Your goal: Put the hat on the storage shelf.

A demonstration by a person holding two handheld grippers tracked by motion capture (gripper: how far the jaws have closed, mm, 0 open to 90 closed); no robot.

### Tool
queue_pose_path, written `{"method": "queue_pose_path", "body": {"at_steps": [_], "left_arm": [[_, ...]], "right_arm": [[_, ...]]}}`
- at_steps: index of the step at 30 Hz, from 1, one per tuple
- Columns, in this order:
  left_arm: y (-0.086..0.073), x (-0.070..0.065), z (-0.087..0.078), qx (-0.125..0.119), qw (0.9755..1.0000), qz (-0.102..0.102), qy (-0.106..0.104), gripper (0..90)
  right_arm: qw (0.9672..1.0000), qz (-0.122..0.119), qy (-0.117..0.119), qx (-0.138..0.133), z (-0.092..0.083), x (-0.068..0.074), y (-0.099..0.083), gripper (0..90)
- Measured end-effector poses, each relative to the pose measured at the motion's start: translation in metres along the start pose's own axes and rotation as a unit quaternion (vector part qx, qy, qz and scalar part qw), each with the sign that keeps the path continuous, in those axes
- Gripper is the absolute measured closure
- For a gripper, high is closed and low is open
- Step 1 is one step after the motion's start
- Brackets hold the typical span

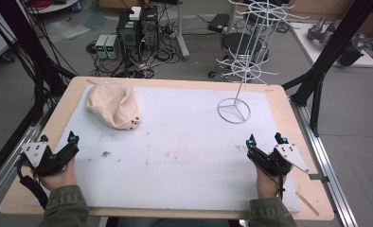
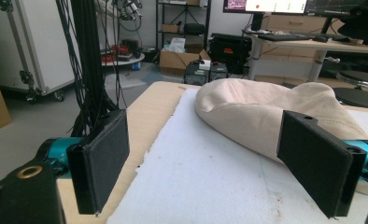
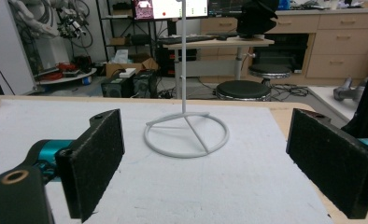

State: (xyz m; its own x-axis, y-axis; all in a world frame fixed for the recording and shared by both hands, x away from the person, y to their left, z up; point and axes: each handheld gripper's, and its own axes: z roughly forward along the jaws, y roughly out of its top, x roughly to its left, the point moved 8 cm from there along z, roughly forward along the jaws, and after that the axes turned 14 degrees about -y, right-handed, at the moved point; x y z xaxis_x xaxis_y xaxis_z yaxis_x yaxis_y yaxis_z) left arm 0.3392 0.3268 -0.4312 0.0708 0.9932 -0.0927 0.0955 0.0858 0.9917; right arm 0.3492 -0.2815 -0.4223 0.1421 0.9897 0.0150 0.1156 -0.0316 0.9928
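On the table, far left: the cloth bag point(image 1: 112, 106) is lying on the white mat point(image 1: 184, 156), ahead of my left gripper point(image 1: 57, 140) and apart from it.
Bag pointing: its long side is running from the far left corner toward the middle of the mat, with the small dark bit at its near right end.
Bag look: it is cream, soft, puffy and wrinkled, sitting like a low lump.
Left fingers: I am holding them spread wide, pinching nothing; the bag point(image 2: 266, 116) is showing between them, farther off.
Right fingers: my right gripper point(image 1: 266, 140) is spread wide too, with nothing between.
Wire rack: the white rack point(image 1: 234, 111) is standing upright at the far right, well apart from the bag.
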Motion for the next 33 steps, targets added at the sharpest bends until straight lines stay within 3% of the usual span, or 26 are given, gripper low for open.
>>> {"method": "queue_pose_path", "body": {"at_steps": [33], "left_arm": [[-0.0017, 0.0025, 0.0017, 0.008, 0.9999, -0.011, 0.001, 17.5]], "right_arm": [[0.9999, 0.007, 0.001, 0.012, 0.0026, -0.001, -0.0026, 10.5]]}}
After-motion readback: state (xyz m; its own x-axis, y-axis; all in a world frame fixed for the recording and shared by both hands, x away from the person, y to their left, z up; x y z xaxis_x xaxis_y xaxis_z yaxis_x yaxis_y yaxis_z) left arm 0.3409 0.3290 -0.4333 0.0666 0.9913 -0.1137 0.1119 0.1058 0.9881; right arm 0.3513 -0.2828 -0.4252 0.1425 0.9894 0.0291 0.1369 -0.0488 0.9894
